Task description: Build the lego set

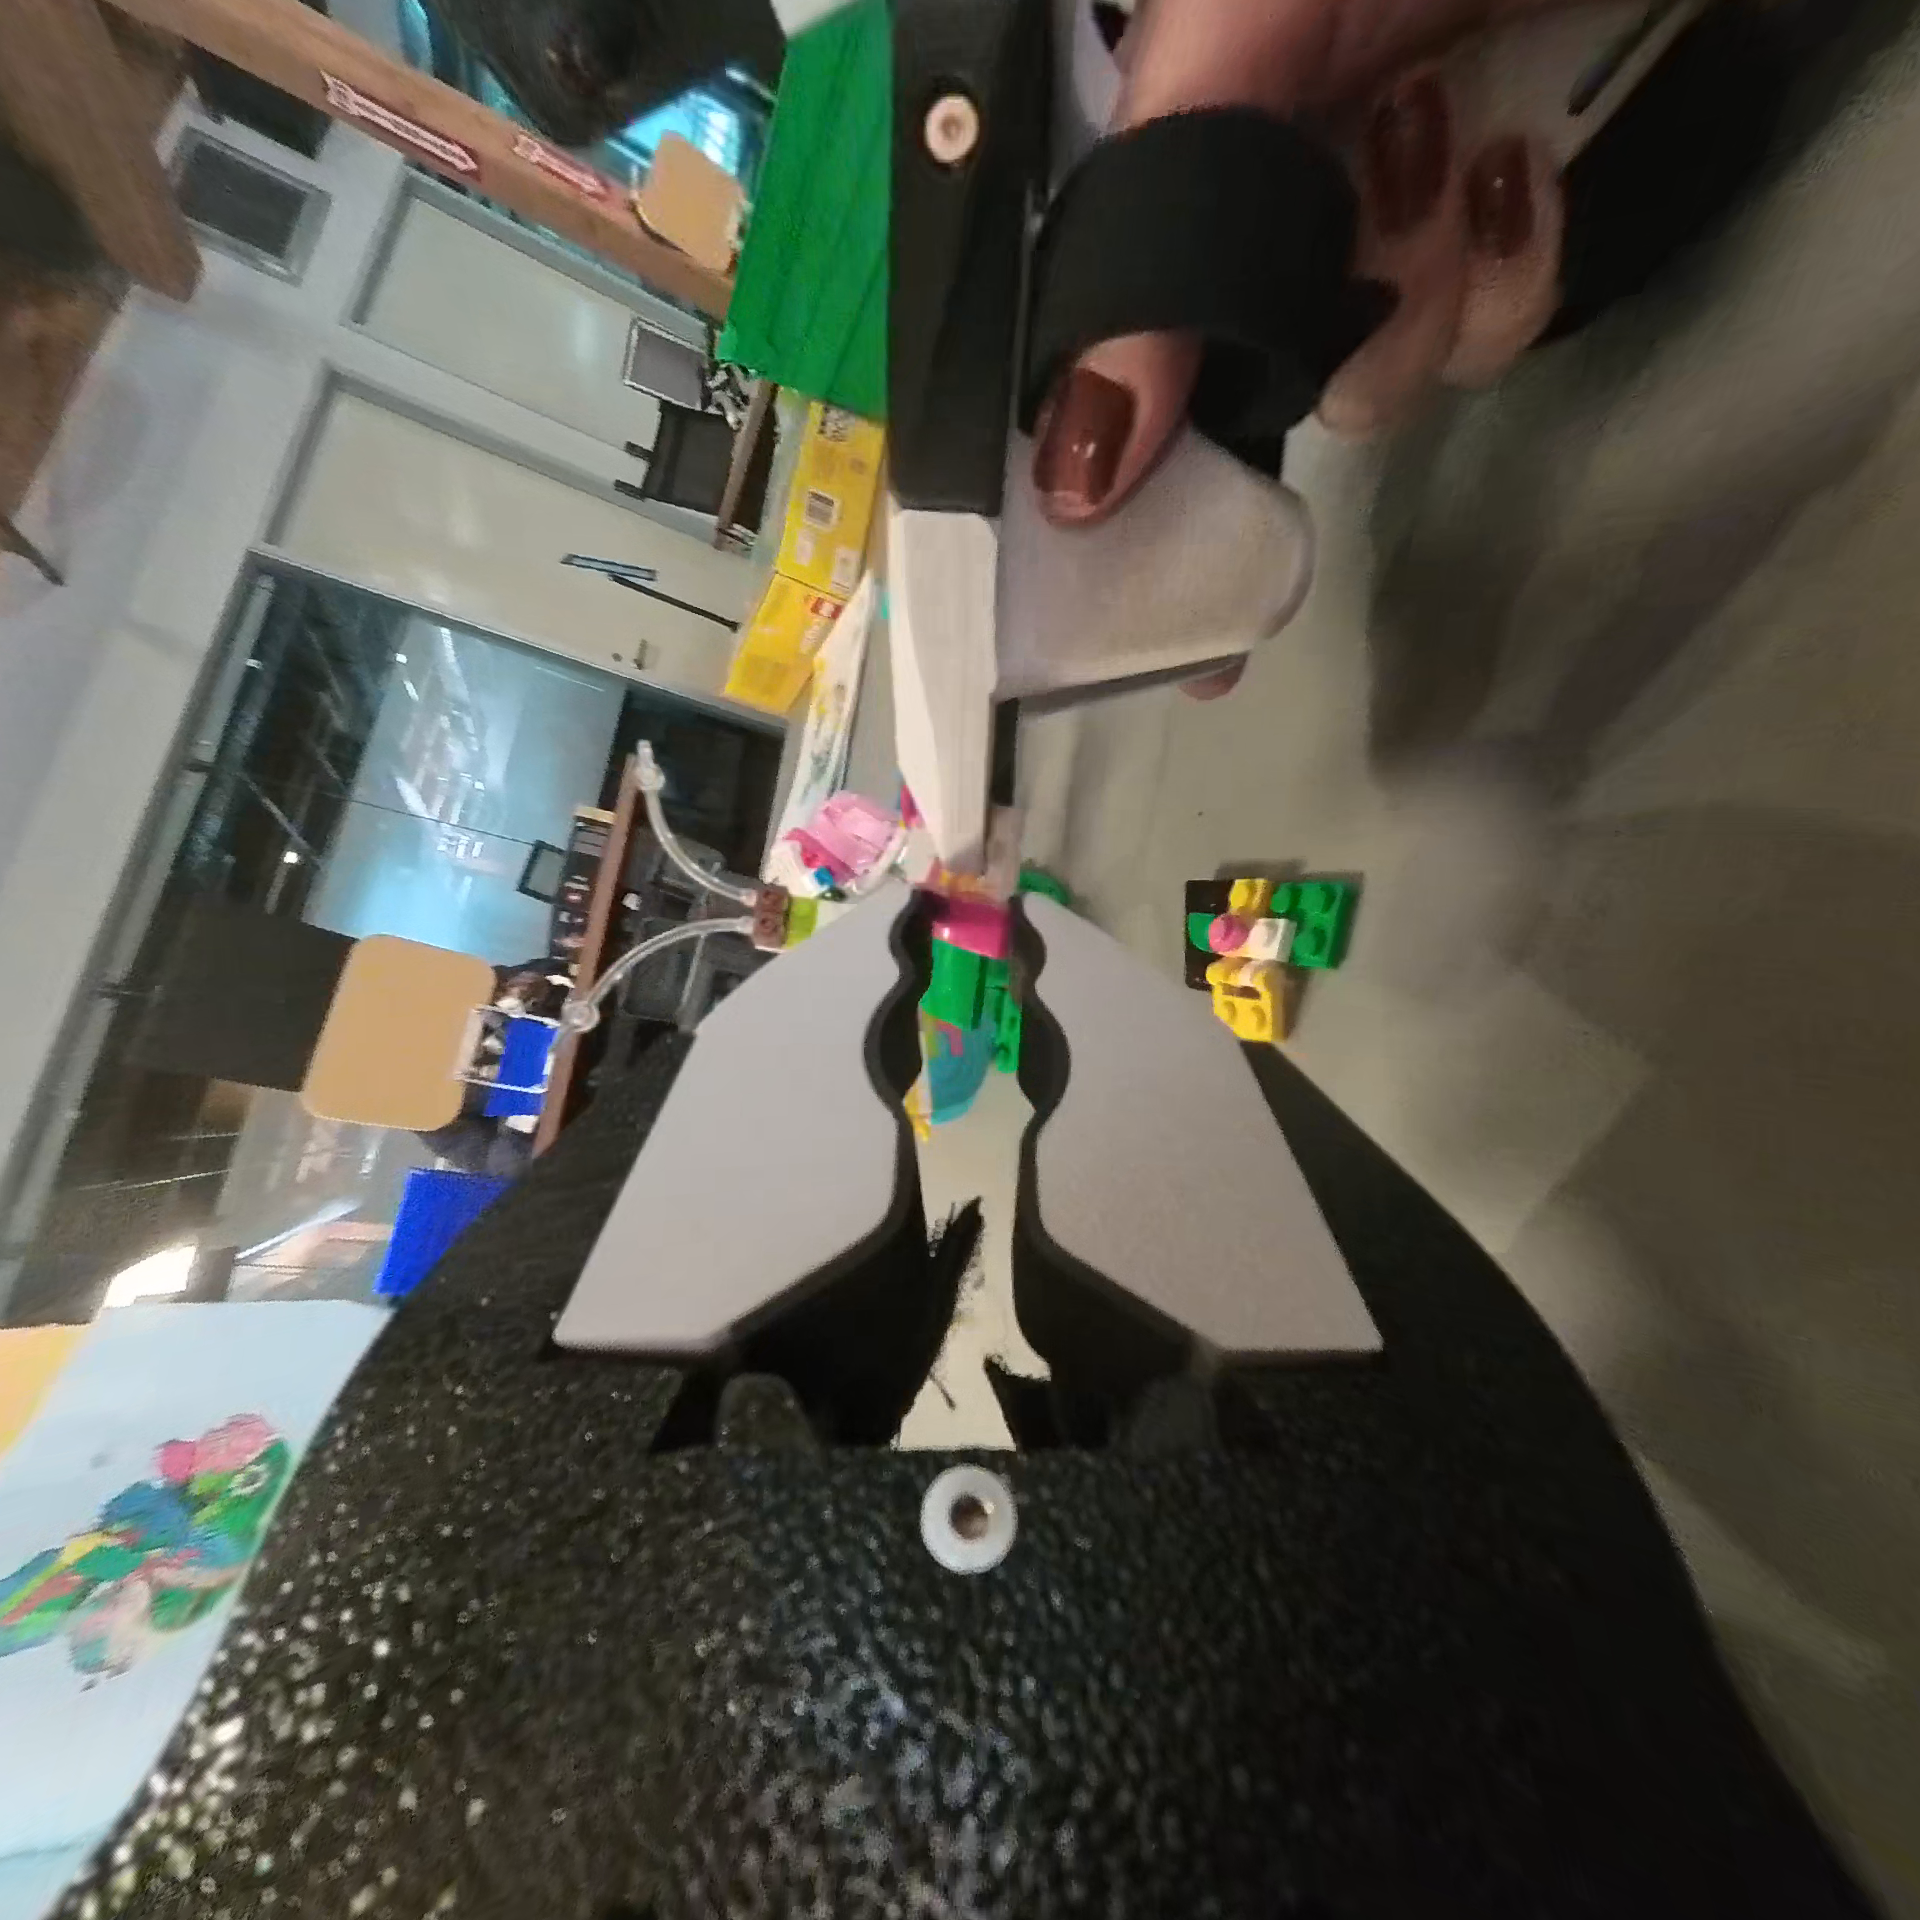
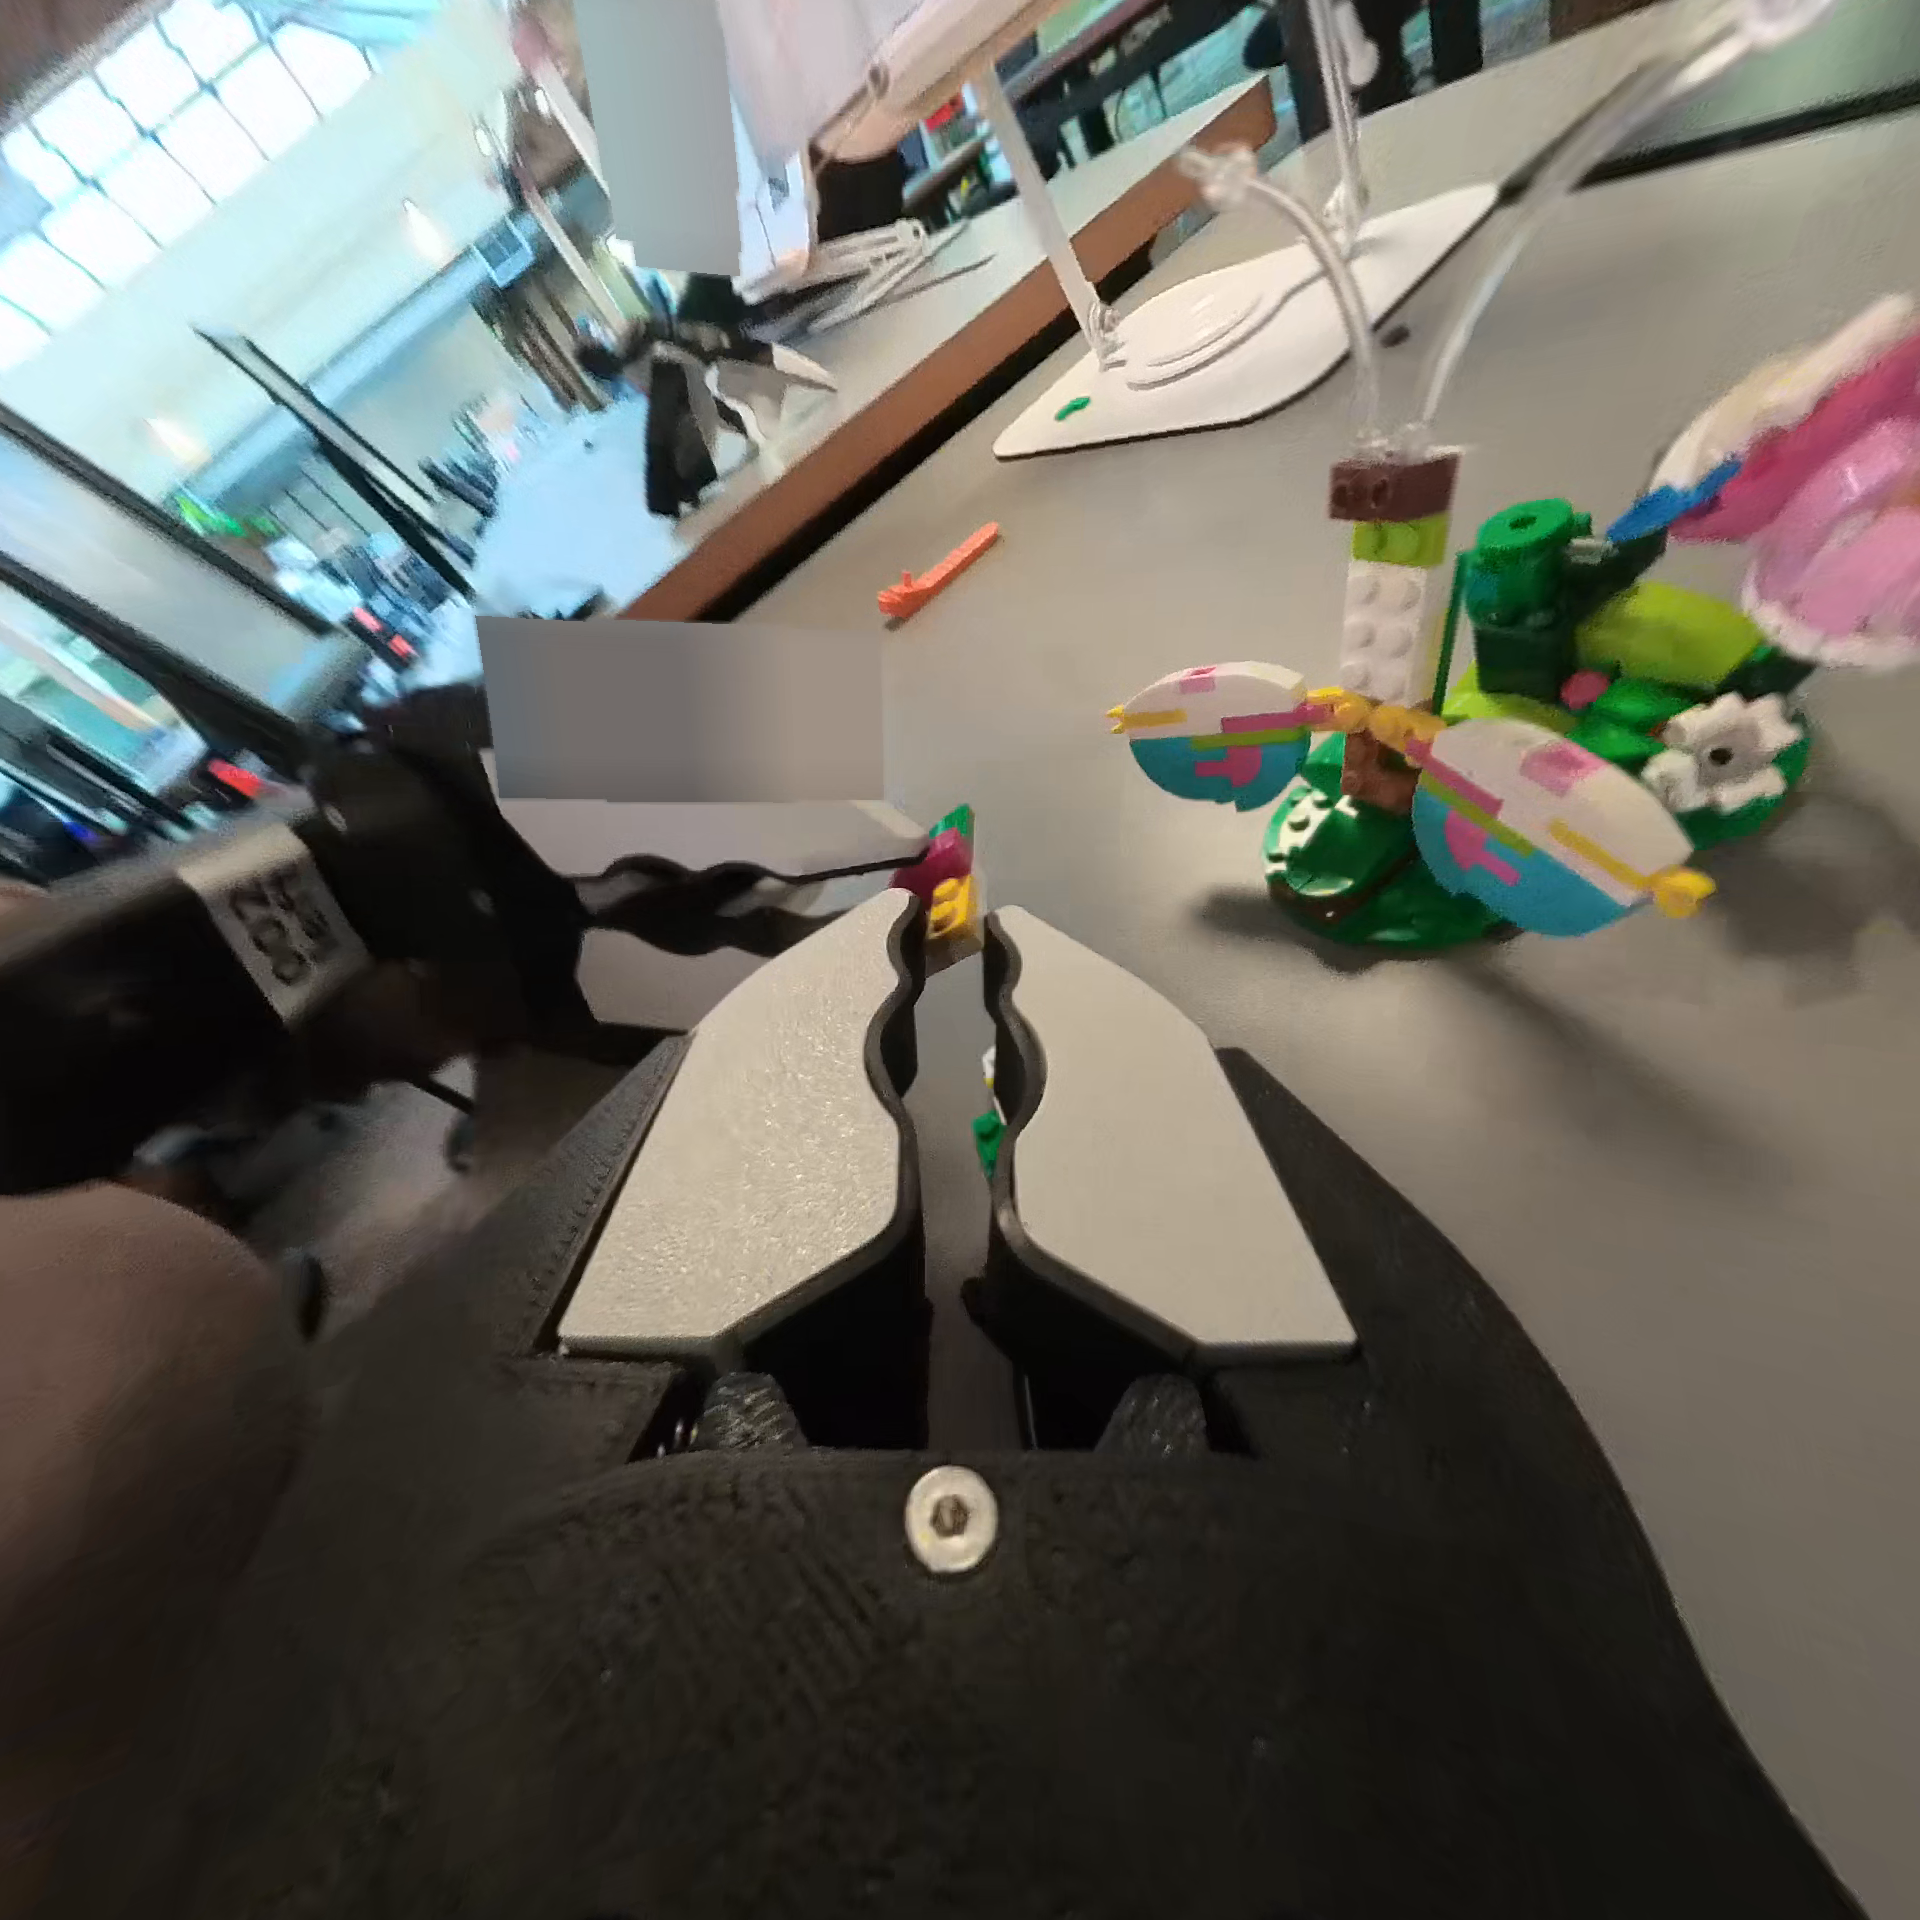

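My left gripper [image 1: 971,914] is shut on a small pink and green lego sub-build [image 1: 971,940], held above the grey table. It also shows in the right wrist view [image 2: 940,847], gripped by the left gripper's fingers [image 2: 727,831], which come in from the left. My right gripper [image 2: 951,920] is shut on a small yellow piece [image 2: 954,909] and holds it against that sub-build. In the left wrist view the right gripper's white fingers [image 1: 951,727] come down from above, held by a hand. The main model [image 2: 1507,748], a green base with butterflies and flowers, stands to the right.
A second small build of black, yellow, green and white bricks [image 1: 1268,951] lies on the table. An orange brick separator [image 2: 940,571] and a white stand base [image 2: 1226,343] are farther back. Yellow boxes [image 1: 810,561] and an instruction booklet [image 1: 104,1507] lie at the left gripper's side.
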`<state>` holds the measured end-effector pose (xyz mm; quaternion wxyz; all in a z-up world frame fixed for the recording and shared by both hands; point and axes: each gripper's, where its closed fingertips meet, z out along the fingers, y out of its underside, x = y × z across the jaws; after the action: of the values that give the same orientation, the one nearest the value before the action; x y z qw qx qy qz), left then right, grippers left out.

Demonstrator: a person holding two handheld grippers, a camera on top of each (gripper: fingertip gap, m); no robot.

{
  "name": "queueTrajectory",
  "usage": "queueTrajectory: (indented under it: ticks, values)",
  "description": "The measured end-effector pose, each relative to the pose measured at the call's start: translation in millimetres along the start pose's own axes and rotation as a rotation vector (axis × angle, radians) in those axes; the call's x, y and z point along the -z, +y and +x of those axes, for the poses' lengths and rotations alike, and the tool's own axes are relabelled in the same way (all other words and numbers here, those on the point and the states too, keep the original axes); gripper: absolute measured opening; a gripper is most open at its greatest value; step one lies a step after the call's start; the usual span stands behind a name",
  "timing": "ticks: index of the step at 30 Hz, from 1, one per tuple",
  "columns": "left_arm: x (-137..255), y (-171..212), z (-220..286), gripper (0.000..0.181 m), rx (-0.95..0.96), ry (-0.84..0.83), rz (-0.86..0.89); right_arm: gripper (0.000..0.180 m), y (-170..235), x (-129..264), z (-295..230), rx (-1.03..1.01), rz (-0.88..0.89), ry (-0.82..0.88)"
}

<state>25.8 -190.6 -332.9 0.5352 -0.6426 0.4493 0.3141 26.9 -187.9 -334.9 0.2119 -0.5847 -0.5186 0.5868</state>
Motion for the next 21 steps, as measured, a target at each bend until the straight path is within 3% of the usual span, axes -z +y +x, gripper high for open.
queueTrajectory:
  ticks: [6,18,21]
  values:
    - [4.1,-1.1,7.5,0.014,0.118,0.122,0.034,0.007,7.2,-0.6,-4.5,0.183,-0.069,-0.001]
    - [8.7,-5.9,19.4,0.014,0.254,0.272,0.072,0.009,14.1,0.8,-9.7,0.316,-0.128,-0.034]
    - [7.4,0.0,22.2,0.010,0.277,0.302,0.038,0.012,7.5,6.4,-10.6,0.470,-0.091,-0.013]
